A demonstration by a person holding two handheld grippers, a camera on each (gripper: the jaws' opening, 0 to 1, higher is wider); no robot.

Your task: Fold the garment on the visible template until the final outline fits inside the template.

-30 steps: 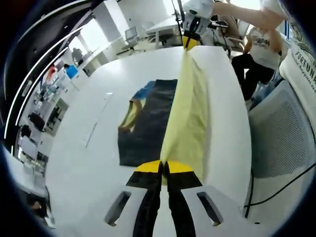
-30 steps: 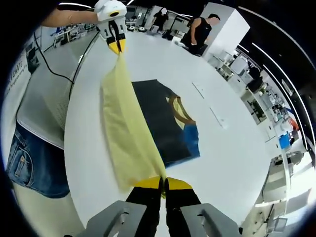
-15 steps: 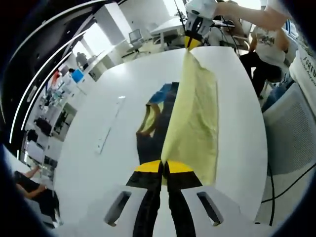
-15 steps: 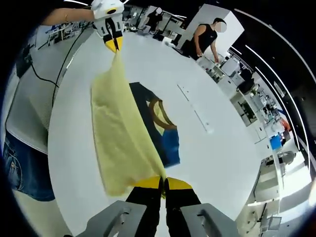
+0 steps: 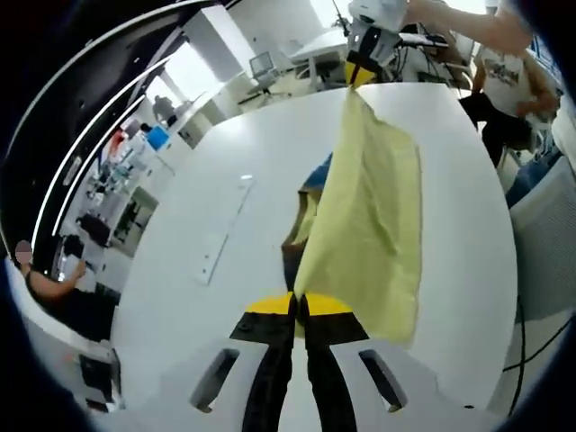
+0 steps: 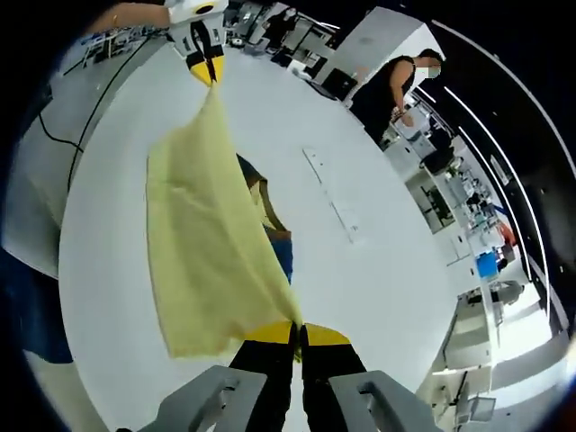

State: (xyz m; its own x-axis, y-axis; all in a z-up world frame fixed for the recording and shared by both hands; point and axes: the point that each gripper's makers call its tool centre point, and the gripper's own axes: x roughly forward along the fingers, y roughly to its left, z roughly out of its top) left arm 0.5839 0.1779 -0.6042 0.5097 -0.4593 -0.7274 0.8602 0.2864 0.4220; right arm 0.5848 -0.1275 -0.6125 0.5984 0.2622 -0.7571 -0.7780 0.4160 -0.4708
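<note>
Item: yellow garment (image 5: 369,216), soft and limp, which you held stretched by two corners, left gripper (image 5: 300,304) and right gripper (image 6: 300,333) both clamped on it.

Pale yellow garment (image 5: 369,216): thin matt cloth, softly creased, hanging slack ahead of the left gripper (image 5: 300,306) jaws. Beneath it, a dark template (image 6: 274,236): flat, matt, printed in blue and tan. Table (image 5: 252,153): smooth white top with slight sheen. Right gripper (image 6: 300,335): yellow matt tips, black jaws, grey plastic body.
</note>
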